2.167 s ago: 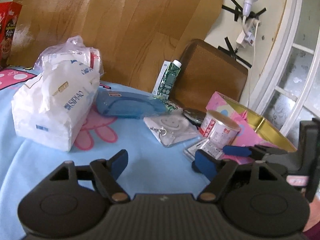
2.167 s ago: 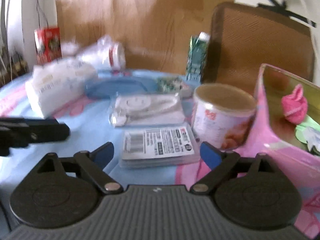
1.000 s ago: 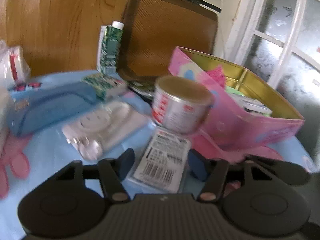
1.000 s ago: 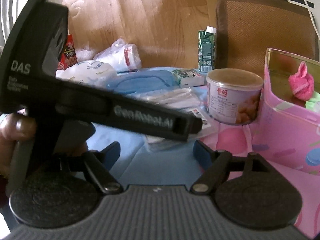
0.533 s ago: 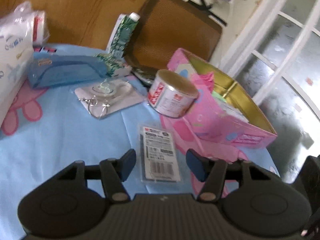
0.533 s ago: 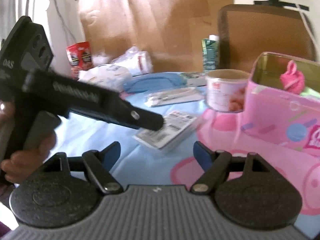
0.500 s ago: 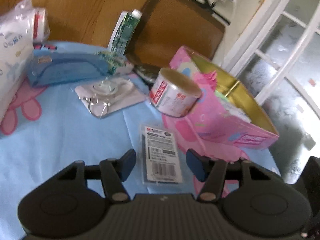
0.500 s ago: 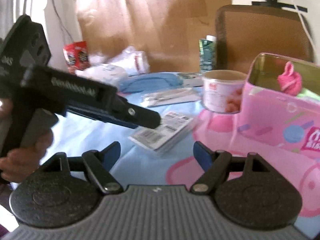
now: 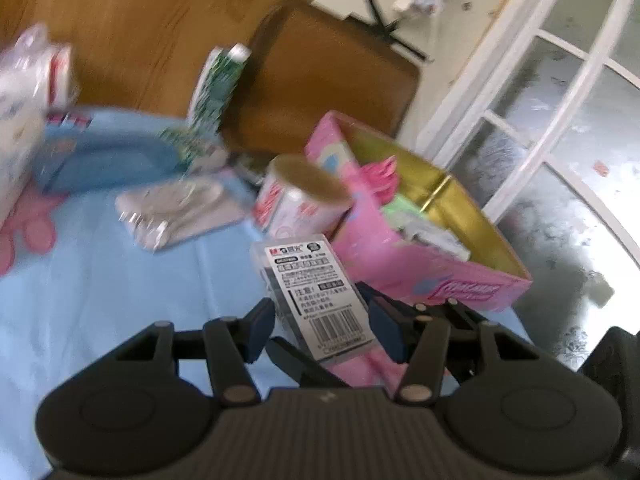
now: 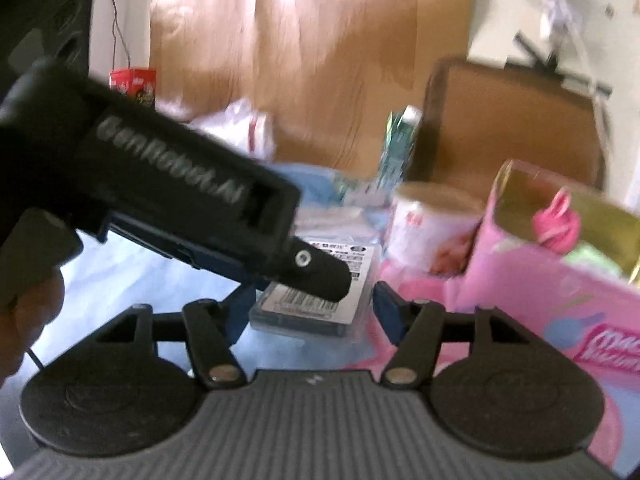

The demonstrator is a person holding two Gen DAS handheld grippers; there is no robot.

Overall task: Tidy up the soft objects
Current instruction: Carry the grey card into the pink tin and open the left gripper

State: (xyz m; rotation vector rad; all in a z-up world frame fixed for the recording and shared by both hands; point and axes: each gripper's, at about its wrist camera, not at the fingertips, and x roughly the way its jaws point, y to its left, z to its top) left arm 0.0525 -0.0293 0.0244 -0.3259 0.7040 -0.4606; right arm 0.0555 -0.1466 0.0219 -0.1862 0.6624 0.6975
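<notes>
Your left gripper (image 9: 322,330) is closing its blue fingers (image 9: 260,328) around the flat clear packet (image 9: 316,292) with a barcode label; whether the pads press it you cannot tell through the blur. Your right gripper (image 10: 308,310) also narrows on the packet (image 10: 320,308), not visibly touching. The left gripper's black body (image 10: 160,184) hides the packet's near corner. Behind the packet stands a cylindrical can (image 9: 298,208). Right of the packet, the glossy pink box (image 9: 420,264) holds a pink soft item (image 9: 380,180). Beyond the packet the blue tabletop (image 9: 100,280) smears out.
</notes>
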